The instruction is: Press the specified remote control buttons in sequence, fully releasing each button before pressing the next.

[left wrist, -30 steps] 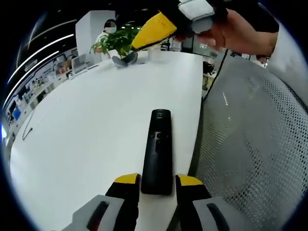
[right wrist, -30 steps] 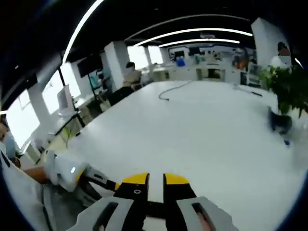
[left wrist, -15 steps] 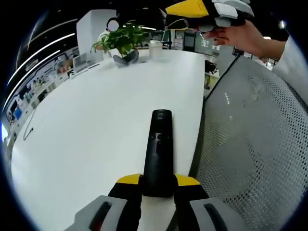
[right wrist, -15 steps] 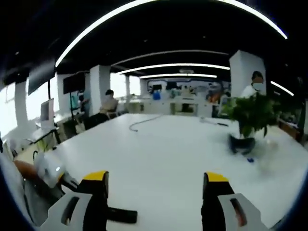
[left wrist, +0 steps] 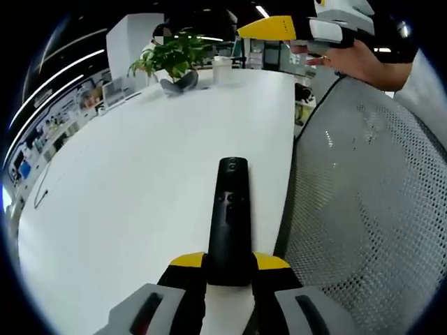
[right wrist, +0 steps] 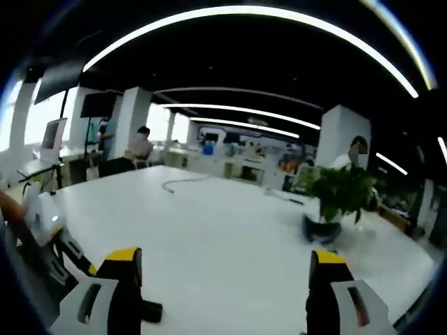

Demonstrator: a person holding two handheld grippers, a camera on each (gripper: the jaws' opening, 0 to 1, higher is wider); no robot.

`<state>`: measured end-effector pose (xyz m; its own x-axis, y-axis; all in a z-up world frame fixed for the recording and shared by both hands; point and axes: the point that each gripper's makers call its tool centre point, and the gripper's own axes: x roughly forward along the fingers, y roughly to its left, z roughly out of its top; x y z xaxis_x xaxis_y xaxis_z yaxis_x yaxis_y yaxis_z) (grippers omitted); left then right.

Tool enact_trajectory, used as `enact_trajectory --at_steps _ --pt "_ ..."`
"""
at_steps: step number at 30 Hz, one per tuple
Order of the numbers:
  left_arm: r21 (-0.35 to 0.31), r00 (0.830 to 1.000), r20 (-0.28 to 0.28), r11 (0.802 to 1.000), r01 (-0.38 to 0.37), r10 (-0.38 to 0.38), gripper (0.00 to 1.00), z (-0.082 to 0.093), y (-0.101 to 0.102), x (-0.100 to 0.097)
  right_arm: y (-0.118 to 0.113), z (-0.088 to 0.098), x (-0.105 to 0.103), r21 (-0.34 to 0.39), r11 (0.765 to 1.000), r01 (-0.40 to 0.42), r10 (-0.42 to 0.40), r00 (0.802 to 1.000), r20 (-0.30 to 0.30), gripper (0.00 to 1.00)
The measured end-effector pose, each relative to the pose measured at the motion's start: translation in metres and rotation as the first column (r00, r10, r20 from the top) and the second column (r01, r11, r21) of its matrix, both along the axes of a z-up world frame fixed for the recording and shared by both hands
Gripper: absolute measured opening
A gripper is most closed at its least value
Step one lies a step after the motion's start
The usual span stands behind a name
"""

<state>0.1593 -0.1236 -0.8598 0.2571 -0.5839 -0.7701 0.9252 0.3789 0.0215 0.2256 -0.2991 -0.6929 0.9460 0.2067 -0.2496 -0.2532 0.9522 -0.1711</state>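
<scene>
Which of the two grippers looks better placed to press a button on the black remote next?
The right gripper, probably. The left gripper is shut on the near end of the remote, steadying it on the white table. The right one is open, empty and raised above the table, free to come down onto the buttons.

A long white table [left wrist: 140,174] runs from the bottom of the left gripper view to its upper centre. A black remote control [left wrist: 229,222] lies lengthwise near its right edge. At the far end stand a potted plant [left wrist: 172,61] and a white cup [left wrist: 221,70]. A thin dark cable [left wrist: 42,188] lies at the left.
</scene>
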Motion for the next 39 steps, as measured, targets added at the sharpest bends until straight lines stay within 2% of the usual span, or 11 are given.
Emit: enact_trajectory --at_steps 4,8,11,16,39 --pt "0.047 0.998 0.018 0.997 0.061 -0.062 0.23 0.000 0.004 0.002 -0.003 -0.003 0.000 0.018 1.000 0.014 -0.013 1.000 -0.020 0.93" --pt "0.078 0.998 -0.015 0.995 0.066 -0.065 0.23 0.001 0.010 0.006 0.000 -0.008 0.001 -0.001 1.000 0.008 -0.008 0.999 -0.035 0.93" --pt "0.086 0.997 -0.013 0.993 0.083 -0.082 0.23 0.001 0.013 0.011 -0.003 -0.008 0.001 -0.008 1.000 0.024 -0.024 0.999 -0.033 0.97" --pt "0.093 0.995 -0.013 0.991 0.100 -0.099 0.23 0.005 0.016 0.024 -0.006 -0.009 0.002 0.009 0.999 0.038 -0.037 0.998 -0.045 0.97" --pt "0.162 0.980 0.080 0.973 0.166 -0.180 0.23 0.029 0.028 0.121 -0.007 -0.021 0.000 -0.049 0.998 0.040 -0.044 0.995 -0.091 0.94"
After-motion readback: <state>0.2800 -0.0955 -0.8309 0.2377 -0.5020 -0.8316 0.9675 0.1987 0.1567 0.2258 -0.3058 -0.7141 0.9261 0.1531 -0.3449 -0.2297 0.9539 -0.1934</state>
